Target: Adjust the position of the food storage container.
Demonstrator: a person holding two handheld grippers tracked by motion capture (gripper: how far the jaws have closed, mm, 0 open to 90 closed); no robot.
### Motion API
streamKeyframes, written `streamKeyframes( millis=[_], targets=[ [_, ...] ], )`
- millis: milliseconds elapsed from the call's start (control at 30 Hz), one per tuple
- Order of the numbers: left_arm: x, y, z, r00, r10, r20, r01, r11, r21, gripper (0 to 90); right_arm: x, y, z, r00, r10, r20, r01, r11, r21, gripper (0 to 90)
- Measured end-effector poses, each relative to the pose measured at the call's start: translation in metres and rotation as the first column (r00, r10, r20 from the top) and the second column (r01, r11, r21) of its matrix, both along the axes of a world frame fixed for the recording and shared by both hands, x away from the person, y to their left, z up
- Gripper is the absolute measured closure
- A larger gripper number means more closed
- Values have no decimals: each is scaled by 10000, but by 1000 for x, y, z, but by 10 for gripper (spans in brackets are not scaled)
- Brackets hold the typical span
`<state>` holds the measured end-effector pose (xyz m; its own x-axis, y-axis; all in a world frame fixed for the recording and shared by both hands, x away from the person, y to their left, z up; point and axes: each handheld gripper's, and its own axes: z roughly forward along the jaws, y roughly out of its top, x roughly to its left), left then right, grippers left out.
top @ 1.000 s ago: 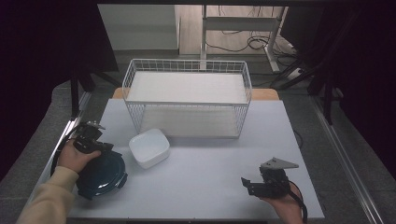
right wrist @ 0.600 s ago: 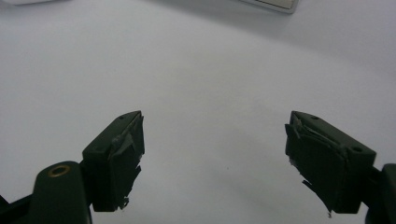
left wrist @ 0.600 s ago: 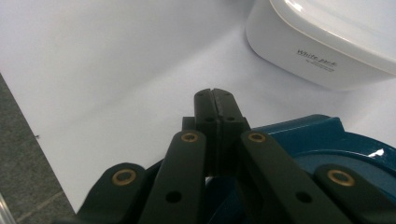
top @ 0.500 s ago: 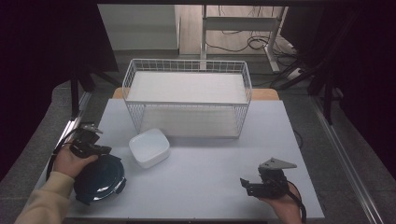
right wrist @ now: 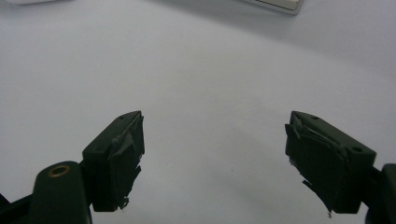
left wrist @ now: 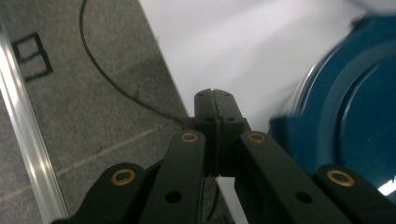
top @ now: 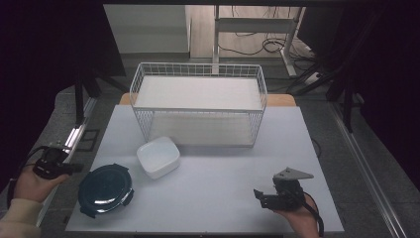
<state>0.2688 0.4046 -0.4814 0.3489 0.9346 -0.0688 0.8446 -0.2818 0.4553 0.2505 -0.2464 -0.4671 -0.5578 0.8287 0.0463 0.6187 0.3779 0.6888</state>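
Table-edge dark lid [top: 105,189] lies just beside closed left tool [top: 75,168].

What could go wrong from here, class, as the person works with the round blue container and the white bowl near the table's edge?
1. The blue container sits close to the table corner; a careless push could tip it off.
2. The left gripper is shut and off the table's side; reaching back closed, it might knock the container rather than grasp it.
3. The white bowl lies right beside the container, so it may get bumped.
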Motion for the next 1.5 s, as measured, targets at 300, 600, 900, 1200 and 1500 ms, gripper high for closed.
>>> streamKeyframes(
  millis=[300,600,900,1200,1500],
  targets=[
    [-4,-8,-11,9969,-603,-498,583,9974,-417,900,0,2,-1,10000,38,-35,-39,10000,-32,196],
    [-10,-15,-21,9946,-848,-595,825,9958,-398,900,1,-1,1,10000,-1,17,1,10000,0,196],
    [-17,-21,-22,9905,-1315,-411,1282,9889,-752,900,1,2,-1,10000,54,-28,-54,10000,-30,196],
    [-9,-21,-16,9893,-1452,-125,1428,9831,-1141,900,1,1,-1,10000,34,-29,-34,10000,-36,196],
    [5,-23,-14,9864,-1630,-195,1592,9787,-1295,900,1,-1,0,10000,-1,20,1,10000,-18,196]
  ],
)
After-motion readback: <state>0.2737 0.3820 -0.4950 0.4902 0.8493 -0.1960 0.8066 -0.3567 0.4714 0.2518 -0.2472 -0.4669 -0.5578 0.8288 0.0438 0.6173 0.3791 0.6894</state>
